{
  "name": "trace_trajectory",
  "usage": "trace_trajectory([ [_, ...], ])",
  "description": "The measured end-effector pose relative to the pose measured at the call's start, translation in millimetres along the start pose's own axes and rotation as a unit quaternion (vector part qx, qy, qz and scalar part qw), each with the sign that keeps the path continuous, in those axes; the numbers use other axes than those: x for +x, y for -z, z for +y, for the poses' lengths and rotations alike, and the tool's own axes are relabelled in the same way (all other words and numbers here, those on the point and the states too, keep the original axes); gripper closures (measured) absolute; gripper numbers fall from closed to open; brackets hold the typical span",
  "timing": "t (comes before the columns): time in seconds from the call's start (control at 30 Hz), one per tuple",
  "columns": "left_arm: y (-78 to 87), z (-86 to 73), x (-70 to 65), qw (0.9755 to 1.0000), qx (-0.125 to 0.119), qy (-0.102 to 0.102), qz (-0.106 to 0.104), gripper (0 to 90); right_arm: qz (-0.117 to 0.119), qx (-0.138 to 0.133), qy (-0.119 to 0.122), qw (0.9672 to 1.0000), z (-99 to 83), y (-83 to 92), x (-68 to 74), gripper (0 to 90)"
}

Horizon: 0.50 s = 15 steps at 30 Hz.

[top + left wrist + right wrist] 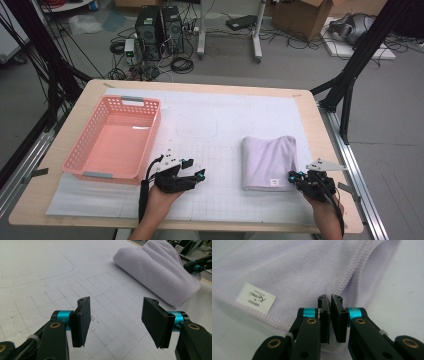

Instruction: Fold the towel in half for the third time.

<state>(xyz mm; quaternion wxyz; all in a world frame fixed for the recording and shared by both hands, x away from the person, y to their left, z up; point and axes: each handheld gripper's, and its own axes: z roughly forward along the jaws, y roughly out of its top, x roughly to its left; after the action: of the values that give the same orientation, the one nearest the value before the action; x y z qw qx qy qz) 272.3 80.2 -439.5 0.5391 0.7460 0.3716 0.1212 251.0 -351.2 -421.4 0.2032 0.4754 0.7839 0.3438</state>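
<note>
- folded lilac towel lies on the surface, well right of the pink basket
- right gripper pinched closed on the towel's near corner
- left gripper open, empty, between basket and towel

Folded towel, pale lilac with a stitched hem of the same tint and a white label printed in grey, lying ahead of and beneath the black jaws of the right gripper, whose pivots carry turquoise collars and brass-coloured rivets. Left gripper, black with matching turquoise collars, its jaws over a white mat ruled with a faint grey grid. Basket, salmon-pink with a perforated lattice wall and grey handles, on a light wooden table.
</note>
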Motion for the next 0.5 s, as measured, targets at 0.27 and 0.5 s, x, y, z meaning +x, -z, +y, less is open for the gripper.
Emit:
trace_trajectory([
  [0.27,2.8,0.7,2.9,1.0000,-0.008,0.003,0.002,40.8,-0.004,-0.017,-0.034,0.9993,-7.8,11.1,-11.6,66.8],
  [0.5,3.1,0.9,3.7,1.0000,-0.009,0.001,0.001,40.7,0.003,0.000,-0.025,0.9997,-5.6,0.4,-4.7,86.1],
])
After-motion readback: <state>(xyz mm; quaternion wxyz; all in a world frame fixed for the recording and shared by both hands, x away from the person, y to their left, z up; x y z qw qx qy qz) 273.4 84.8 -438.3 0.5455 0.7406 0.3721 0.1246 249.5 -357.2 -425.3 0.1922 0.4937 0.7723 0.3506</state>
